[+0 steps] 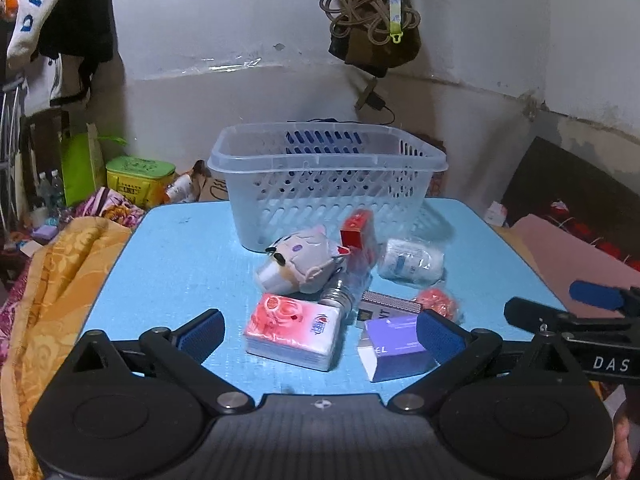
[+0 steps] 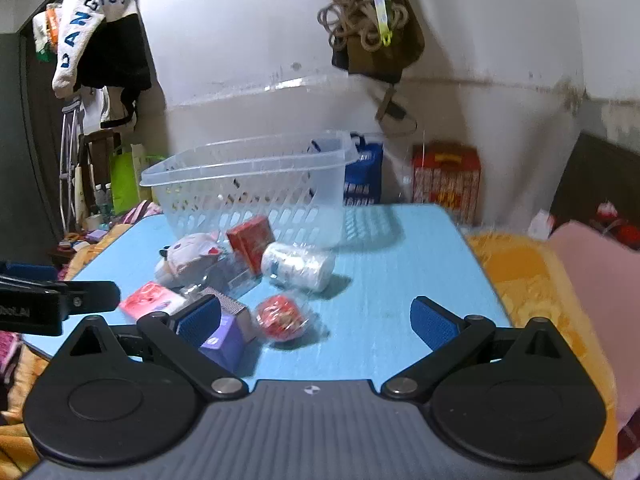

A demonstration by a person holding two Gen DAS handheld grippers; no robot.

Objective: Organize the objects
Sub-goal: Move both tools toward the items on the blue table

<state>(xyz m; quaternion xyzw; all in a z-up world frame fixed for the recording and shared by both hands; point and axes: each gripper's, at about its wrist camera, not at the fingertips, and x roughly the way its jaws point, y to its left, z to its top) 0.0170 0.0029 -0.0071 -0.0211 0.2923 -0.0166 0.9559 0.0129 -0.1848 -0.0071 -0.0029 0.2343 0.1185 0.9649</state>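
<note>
A clear plastic basket (image 1: pixel 326 168) stands at the back of the blue table (image 1: pixel 176 264); it also shows in the right wrist view (image 2: pixel 248 184). In front lie a plush toy (image 1: pixel 304 260), a red box (image 1: pixel 358 232), a wrapped white roll (image 1: pixel 412 262), a light bulb (image 1: pixel 340 296), a pink tissue pack (image 1: pixel 294 332), a purple box (image 1: pixel 394 346), a matchbox (image 1: pixel 390 304) and a red wrapped ball (image 1: pixel 438 304). My left gripper (image 1: pixel 320 338) is open, low over the tissue pack and purple box. My right gripper (image 2: pixel 316 322) is open near the red ball (image 2: pixel 280 316).
An orange blanket (image 1: pixel 52 280) lies left of the table and a pink cushion (image 2: pixel 592 280) lies to the right. Clothes and a coiled rope hang on the wall behind. Bags and boxes stand on the floor behind the table.
</note>
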